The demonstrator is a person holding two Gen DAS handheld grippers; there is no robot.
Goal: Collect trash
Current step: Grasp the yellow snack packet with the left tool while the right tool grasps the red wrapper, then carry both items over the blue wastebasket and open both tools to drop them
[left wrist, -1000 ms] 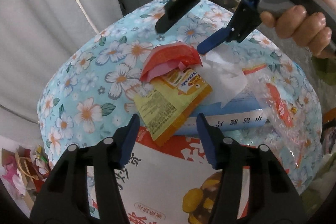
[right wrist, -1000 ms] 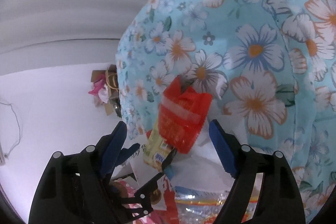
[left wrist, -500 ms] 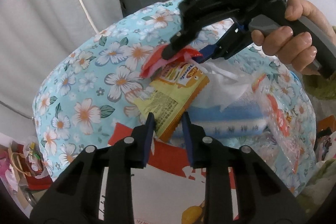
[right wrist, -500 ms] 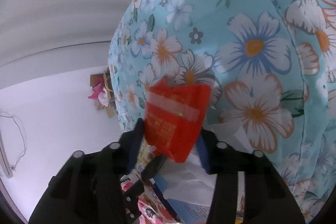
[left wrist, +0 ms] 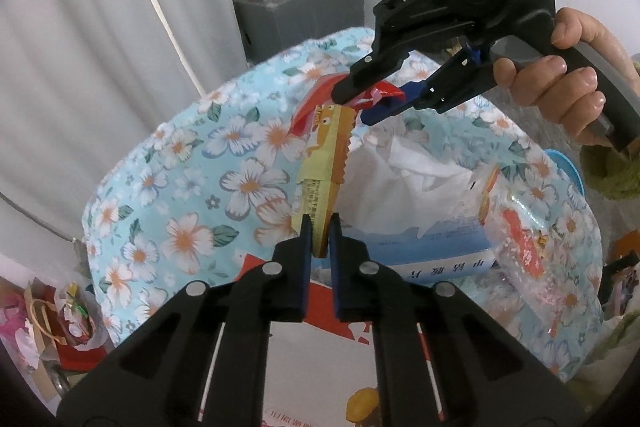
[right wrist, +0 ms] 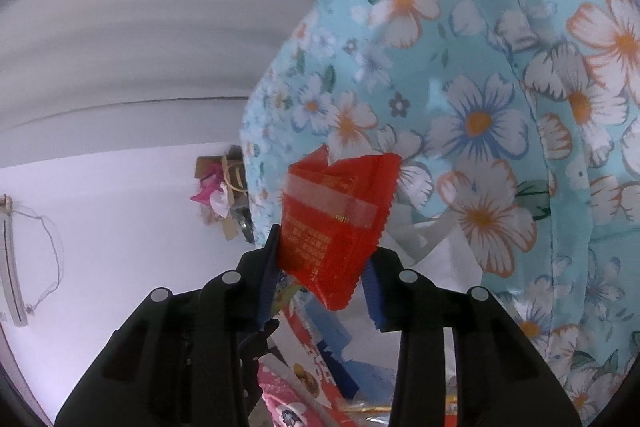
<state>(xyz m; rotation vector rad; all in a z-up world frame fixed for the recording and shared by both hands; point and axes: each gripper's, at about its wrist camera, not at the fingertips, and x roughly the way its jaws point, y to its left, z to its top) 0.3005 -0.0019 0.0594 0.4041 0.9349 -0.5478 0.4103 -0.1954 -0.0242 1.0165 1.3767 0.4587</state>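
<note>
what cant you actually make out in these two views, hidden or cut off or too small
- Left wrist view: the lower end of the yellow wrapper is hidden between the left gripper fingers.
- Left wrist view: the red wrapper is mostly covered by the right gripper.
- Left wrist view: items on the grey cabinet are too small to identify.
- Right wrist view: print on the red wrapper is too small and blurred to read.

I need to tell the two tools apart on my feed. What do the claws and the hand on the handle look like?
Both are black plastic claws with blue pads and silver rivets on the arms. The left claw shows thin white and red lines along its arms. The right claw has a bulky black body with a lit green light, raised lettering and a grey-faced pistol handle gripped by a bare hand.
</note>
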